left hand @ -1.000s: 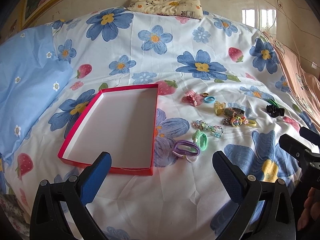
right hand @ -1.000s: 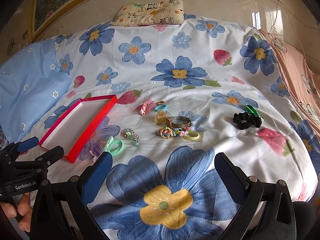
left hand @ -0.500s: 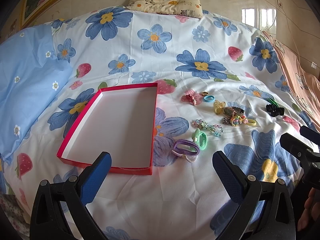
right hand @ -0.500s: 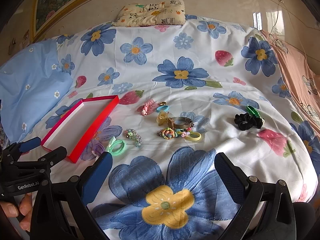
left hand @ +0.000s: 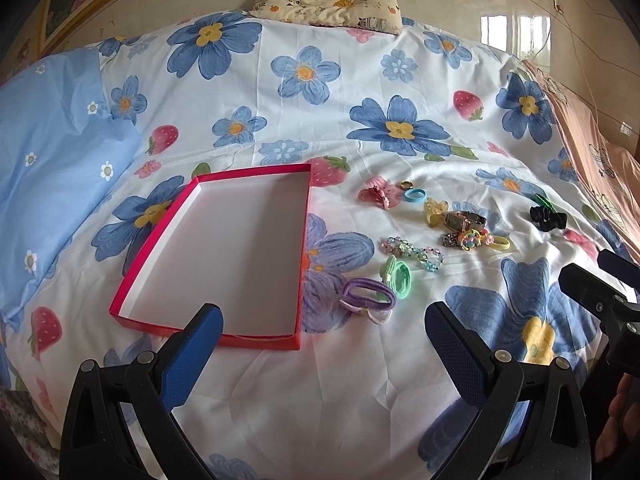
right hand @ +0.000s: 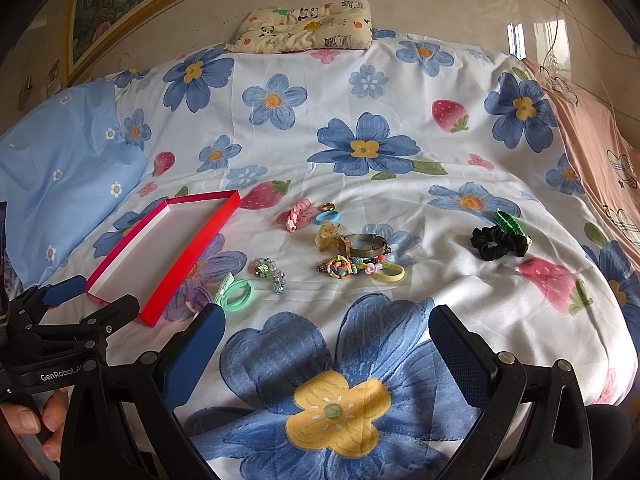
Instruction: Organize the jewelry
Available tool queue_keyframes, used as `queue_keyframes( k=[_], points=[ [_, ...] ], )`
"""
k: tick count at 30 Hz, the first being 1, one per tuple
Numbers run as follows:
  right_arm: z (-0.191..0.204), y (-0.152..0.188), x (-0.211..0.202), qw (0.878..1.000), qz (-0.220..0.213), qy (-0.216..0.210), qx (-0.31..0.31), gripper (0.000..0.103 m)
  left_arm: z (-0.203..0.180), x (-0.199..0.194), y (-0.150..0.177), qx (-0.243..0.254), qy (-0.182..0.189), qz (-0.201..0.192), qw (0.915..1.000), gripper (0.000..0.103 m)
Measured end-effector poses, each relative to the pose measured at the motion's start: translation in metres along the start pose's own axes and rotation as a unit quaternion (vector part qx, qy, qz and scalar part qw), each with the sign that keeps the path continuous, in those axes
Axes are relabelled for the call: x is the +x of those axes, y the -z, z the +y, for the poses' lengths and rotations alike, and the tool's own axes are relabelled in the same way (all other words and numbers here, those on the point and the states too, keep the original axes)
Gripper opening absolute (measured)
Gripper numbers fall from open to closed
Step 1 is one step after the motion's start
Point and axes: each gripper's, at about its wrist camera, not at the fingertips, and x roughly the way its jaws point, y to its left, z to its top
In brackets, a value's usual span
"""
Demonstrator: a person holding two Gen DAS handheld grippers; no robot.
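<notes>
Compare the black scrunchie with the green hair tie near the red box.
The black scrunchie is dark, thick and ruffled; the green hair tie is pale mint, thin and smooth. The scrunchie lies far right of the red box, apart from the main cluster, touching a green clip; the hair tie lies close to the box, beside a purple hair tie. Both are loops lying flat on the bedsheet, outside the box.

Box (left hand: 224, 240) left — jewelry (left hand: 412, 254) right; both on bed (left hand: 320, 380).

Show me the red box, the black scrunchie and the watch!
red box (left hand: 208, 322), left wrist view, near front wall.
black scrunchie (right hand: 494, 243), right wrist view, its ruffled loop.
watch (left hand: 456, 221), left wrist view, its face.
</notes>
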Motion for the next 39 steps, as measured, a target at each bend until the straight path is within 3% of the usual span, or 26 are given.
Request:
queue_keyframes(
  k=[16, 23, 28, 39],
  points=[
    [0.005, -0.002, 0.009, 1.0, 0.013, -0.011, 0.005, 0.101, 0.004, 0.025, -0.015, 0.007, 0.035, 0.029, 0.9989, 0.1],
    [-0.011, -0.006, 0.026, 0.999, 0.034, -0.03, 0.027, 0.101, 0.0, 0.047, -0.024, 0.024, 0.05, 0.048, 0.9973, 0.089],
    [-0.019, -0.011, 0.043, 0.997, 0.053, -0.033, 0.039, 0.09, -0.004, 0.066, -0.037, 0.039, 0.064, 0.055, 0.9956, 0.086],
    [-0.02, -0.033, 0.09, 0.995, 0.085, -0.048, 0.018, 0.068, -0.007, 0.125, -0.062, 0.06, 0.101, 0.096, 0.9885, 0.063]
  ],
)
